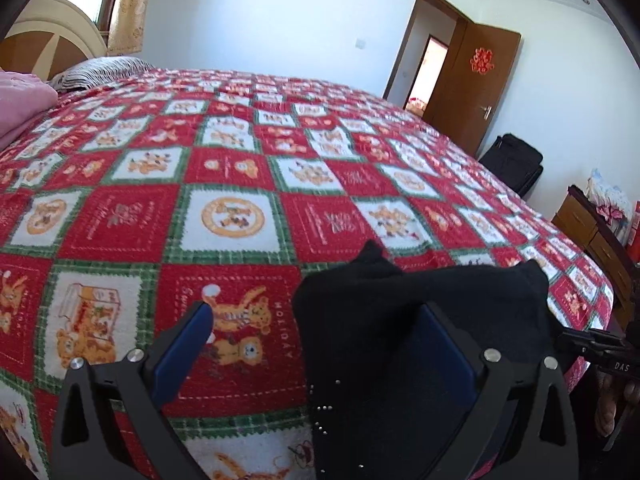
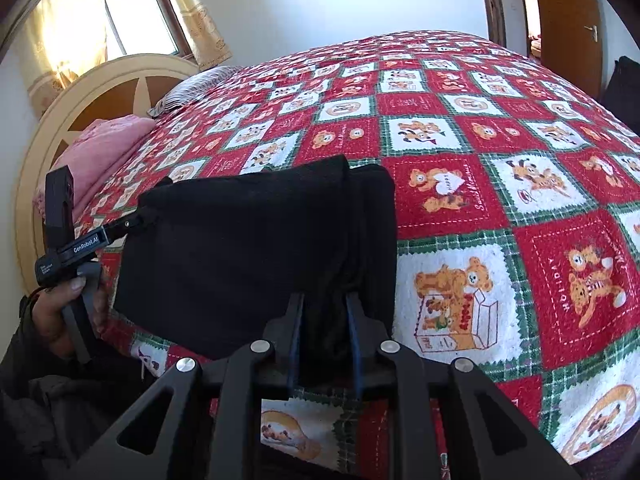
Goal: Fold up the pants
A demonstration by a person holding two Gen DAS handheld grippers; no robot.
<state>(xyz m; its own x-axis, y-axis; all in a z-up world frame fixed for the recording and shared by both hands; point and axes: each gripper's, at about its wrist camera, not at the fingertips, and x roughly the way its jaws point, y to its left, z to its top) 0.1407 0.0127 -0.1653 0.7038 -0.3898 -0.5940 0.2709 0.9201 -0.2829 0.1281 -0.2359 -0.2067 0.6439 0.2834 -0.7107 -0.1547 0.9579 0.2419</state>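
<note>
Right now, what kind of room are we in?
Most likely a home bedroom: a wide bed under a red, white and green teddy-bear patchwork bedspread, a curved cream and brown wooden headboard with a pink pillow against it, and a curtained window behind.

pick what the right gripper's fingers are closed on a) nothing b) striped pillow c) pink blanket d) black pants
d: in the right wrist view the right gripper has both fingers pinched on a bunched fold of the black pants, which lie on the red patchwork bedspread.
</note>
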